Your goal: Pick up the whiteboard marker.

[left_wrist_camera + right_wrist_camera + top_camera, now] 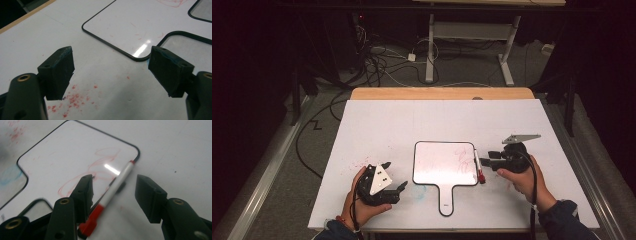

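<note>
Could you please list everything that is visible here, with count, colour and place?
small whiteboard: 1, white with black rim and handle, faint red scribbles, middle of the table
marker: 1, white barrel with red cap, along the whiteboard's right edge, between the right gripper's jaws
table: 1, white top with red specks, wooden edge at the far side
desk frame: 1, white, on the floor behind
cables: several, black and white, on the floor
left gripper: 1, black, open, left of the whiteboard
right gripper: 1, black, open around the marker
</note>
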